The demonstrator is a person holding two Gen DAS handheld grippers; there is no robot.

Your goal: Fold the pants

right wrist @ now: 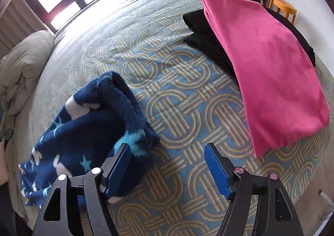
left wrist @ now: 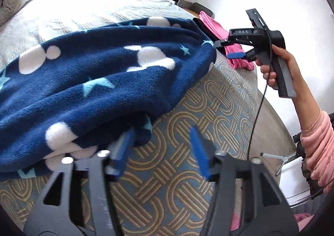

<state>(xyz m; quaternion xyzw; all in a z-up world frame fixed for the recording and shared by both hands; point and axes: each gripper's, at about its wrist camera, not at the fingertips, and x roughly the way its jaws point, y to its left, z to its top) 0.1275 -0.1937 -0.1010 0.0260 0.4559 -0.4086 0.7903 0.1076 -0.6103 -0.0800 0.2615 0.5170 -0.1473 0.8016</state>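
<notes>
Left wrist view: the navy fleece pants (left wrist: 100, 81) with white blobs and stars are seen folded into a thick bundle on the patterned bedspread (left wrist: 177, 173), near the bed's edge. The left gripper (left wrist: 160, 150) is spread wide, nothing pinched, its left pad just at the pants' edge. The right gripper (right wrist: 167, 165) is also held wide with nothing gripped, beside the bundle's corner. Further off, a pink folded cloth (right wrist: 269, 73) is stacked on black clothing (right wrist: 204, 35).
</notes>
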